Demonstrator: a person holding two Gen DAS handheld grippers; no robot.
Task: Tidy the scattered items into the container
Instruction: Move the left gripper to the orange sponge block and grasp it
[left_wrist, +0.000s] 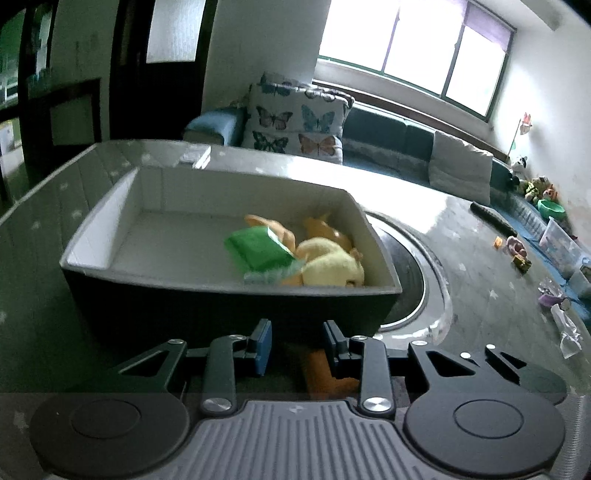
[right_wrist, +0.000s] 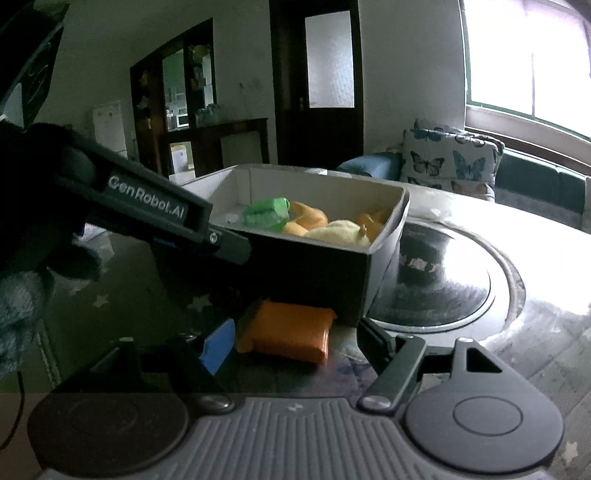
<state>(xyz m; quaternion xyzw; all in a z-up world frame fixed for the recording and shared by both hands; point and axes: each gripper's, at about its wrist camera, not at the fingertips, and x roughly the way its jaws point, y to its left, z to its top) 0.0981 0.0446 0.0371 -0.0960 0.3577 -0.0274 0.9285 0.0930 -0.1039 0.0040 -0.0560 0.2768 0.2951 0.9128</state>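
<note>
A dark container (left_wrist: 221, 310) with a pale lining stands on the table. Inside it lie a green packet (left_wrist: 258, 249), a yellow plush toy (left_wrist: 332, 267) and orange pieces (left_wrist: 325, 229). My left gripper (left_wrist: 297, 347) is open just in front of the container's near wall, above an orange packet (left_wrist: 319, 373). In the right wrist view that orange packet (right_wrist: 288, 332) lies flat on the table against the container (right_wrist: 314, 269). My right gripper (right_wrist: 295, 345) is open wide with the packet between its fingers. I cannot tell whether they touch it.
A gloved hand (right_wrist: 33, 229) holds the left tool's housing (right_wrist: 147, 206) at upper left. A round glass inlay (left_wrist: 417, 280) sits in the table right of the container. A butterfly cushion (left_wrist: 295, 118) and sofa lie behind. Small toys (left_wrist: 517, 251) and a clear bin (left_wrist: 561, 247) lie far right.
</note>
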